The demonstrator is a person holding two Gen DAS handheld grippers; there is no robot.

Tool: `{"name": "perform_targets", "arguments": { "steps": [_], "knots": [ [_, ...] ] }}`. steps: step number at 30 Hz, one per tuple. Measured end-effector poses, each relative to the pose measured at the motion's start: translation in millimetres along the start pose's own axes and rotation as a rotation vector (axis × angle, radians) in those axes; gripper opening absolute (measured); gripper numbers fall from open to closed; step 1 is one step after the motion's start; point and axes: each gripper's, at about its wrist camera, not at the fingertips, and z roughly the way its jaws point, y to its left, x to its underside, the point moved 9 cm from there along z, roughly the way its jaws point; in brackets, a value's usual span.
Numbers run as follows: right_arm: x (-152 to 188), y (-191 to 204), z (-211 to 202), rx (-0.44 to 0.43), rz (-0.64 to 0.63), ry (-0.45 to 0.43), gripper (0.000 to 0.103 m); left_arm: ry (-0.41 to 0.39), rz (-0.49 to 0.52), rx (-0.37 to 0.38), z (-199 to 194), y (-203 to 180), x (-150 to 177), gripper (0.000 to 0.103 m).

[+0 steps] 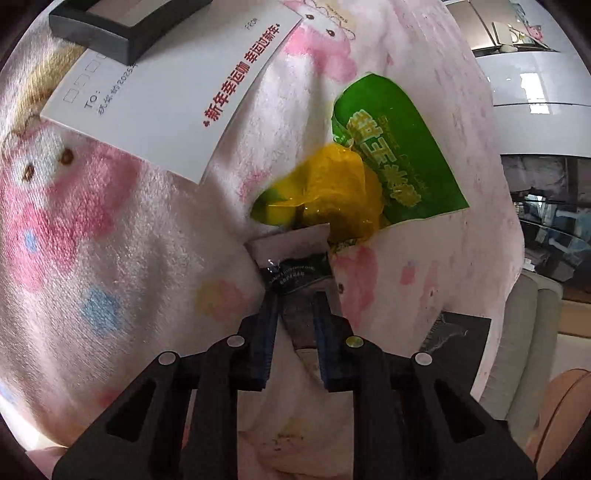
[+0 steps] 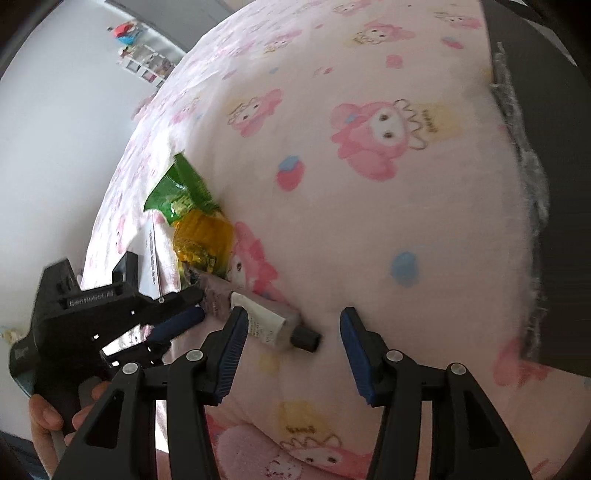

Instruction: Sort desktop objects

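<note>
The left tongs [image 1: 295, 295] are pinching the tube [image 2: 258, 314] at frame centre; the right tongs [image 2: 291, 328] are hanging spread, straddling its black cap [image 2: 306, 339].

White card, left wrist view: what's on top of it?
A dark grey box sits on the far corner of the white card, covering part of its printed squares. What's under the card, beyond the pink blanket, is hidden.

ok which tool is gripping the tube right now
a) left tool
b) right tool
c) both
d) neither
a: the left tool is closed on the tube near its crimped end, while the right tool stands open with its fingers either side of the black cap, not clamped on it.
</note>
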Motion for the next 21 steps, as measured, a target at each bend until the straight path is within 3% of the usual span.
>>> {"name": "perform_targets", "arguments": {
  "steps": [2,4,7,12,14,17,19,21],
  "knots": [
    [7,1,4,0.008,0.004,0.023,0.049,-0.084,-0.014,-0.07,-3,5,-25,0.018],
    [12,1,10,0.014,0.001,0.051,0.049,-0.12,-0.049,-0.074,-2,9,-42,0.018],
    [14,0,16,0.015,0.002,0.059,0.049,-0.087,-0.081,-0.033,13,8,-58,0.022],
    [13,4,18,-0.023,-0.005,0.059,0.049,-0.039,-0.02,-0.005,46,-29,-80,0.038],
    [13,6,15,-0.045,-0.009,0.049,0.049,-0.019,0.006,0.006,60,-46,-89,0.037],
    [13,3,5,-0.051,-0.01,0.028,0.045,0.002,0.057,0.008,79,-70,-102,0.028],
    [15,-1,-4,-0.039,-0.01,0.013,0.037,-0.005,0.118,-0.031,82,-78,-103,0.027],
    [16,-6,-12,-0.026,-0.01,-0.002,0.036,0.032,0.176,-0.013,89,-93,-98,0.026]
  ]
}}
